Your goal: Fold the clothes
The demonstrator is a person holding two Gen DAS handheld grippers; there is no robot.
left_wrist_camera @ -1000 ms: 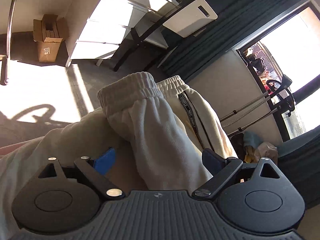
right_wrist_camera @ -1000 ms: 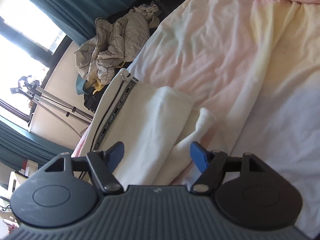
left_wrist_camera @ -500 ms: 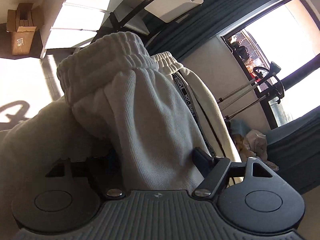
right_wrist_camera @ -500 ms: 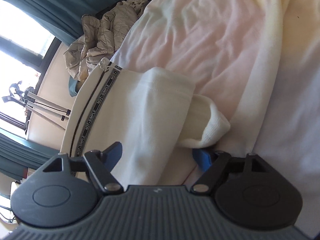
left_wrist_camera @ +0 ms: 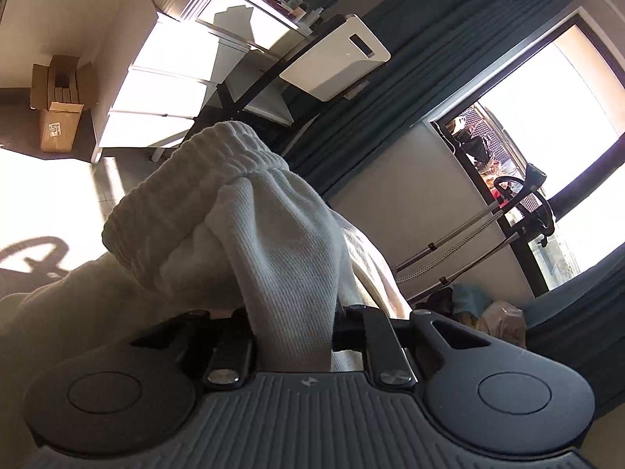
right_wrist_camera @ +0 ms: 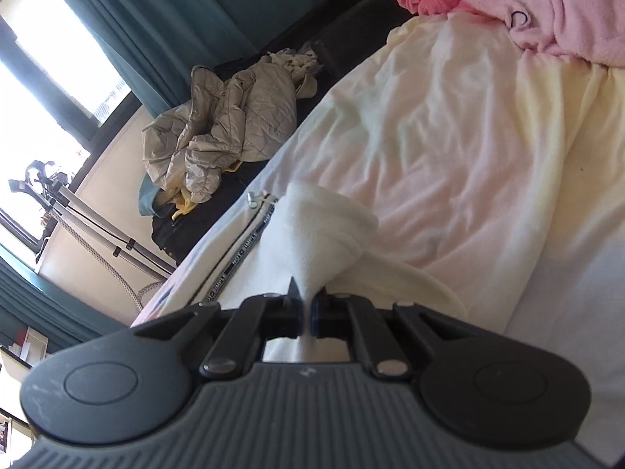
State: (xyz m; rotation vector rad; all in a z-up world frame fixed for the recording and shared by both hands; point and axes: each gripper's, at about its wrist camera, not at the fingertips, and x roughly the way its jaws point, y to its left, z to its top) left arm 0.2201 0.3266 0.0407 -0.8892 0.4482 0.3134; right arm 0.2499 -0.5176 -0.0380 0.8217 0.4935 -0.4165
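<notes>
left tongs clenched on ribbed cuff of cream fleece jogging trousers | right tongs clenched on same trousers' fabric, atop pale-sheeted bed | fold apparently midway, flattening left

Left gripper: jaws closed on sweatpants; elastic cuff bunched just above/ahead of fingers.
Behind cuff, L: drawer unit; cardboard boxes further L, on floor.
Behind cuff, R: window.
Right gripper: pinching a fold of the pants, which lie on bed sheet.
Far end of bed: robe on sheet.
L of bed: jacket, prob. on a chair.
</notes>
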